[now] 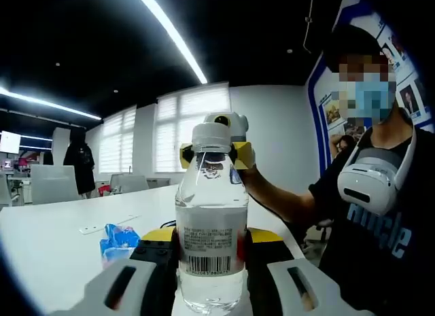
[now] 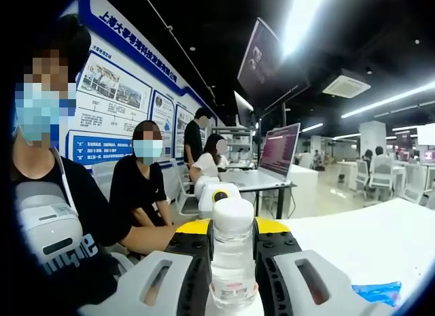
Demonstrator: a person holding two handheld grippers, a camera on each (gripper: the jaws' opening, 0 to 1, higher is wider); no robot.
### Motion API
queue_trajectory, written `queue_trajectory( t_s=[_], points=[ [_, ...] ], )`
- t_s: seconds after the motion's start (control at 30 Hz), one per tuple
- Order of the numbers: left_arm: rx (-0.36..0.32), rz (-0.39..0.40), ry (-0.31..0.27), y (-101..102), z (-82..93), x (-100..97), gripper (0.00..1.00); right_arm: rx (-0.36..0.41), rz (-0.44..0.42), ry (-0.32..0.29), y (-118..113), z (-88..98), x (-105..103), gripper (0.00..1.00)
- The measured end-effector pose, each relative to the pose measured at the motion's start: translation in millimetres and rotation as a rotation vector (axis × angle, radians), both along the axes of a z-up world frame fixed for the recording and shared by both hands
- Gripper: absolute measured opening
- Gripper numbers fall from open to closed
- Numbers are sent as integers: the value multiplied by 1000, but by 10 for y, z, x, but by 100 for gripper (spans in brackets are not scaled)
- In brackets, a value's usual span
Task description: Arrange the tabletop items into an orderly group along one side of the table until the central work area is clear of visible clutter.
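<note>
Water bottle stands upright, clamped between both tools' jaws.

Long ceiling light strips are blazing overhead and blowing out to pure white, while bright windows are backlighting the clear water bottle, which is catching small glints. Fisheye distortion is bending the wall posters and the strips toward the edges, and distant desks are blurring softly.
</note>
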State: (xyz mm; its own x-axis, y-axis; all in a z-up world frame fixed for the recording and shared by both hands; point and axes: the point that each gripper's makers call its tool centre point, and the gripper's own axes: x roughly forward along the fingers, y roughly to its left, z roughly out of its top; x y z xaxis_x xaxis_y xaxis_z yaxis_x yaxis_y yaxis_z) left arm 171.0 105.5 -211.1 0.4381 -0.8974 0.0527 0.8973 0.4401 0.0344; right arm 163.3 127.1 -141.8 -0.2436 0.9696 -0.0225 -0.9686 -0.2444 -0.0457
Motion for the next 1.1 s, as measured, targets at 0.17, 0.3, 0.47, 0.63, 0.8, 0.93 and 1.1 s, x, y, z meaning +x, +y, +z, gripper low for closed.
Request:
queue_trajectory(
  t_s=[0.17,0.3,0.47,0.63,0.8,0.93,1.1],
  points=[
    [1,-1,-1,22,-1,33,36,-7,-7,-8,38,-1,33,18],
    [7,2,-3,42,-9,59,36,-9,-12,-7,58,-8,72,18],
    [10,9,-7,76,-4,100,36,-7,-18,-8,82,-4,114,18],
    [22,11,-25,102,8,134,36,-7,-24,-18,104,7,137,17],
    [22,12,-28,133,14,163,36,0,-33,-12,134,10,173,17],
    [27,14,-34,172,7,192,36,-8,-39,-19,161,0,189,17],
    [20,16,-30,209,-12,230,36,-14,-49,-17,195,-15,229,17]
  ],
)
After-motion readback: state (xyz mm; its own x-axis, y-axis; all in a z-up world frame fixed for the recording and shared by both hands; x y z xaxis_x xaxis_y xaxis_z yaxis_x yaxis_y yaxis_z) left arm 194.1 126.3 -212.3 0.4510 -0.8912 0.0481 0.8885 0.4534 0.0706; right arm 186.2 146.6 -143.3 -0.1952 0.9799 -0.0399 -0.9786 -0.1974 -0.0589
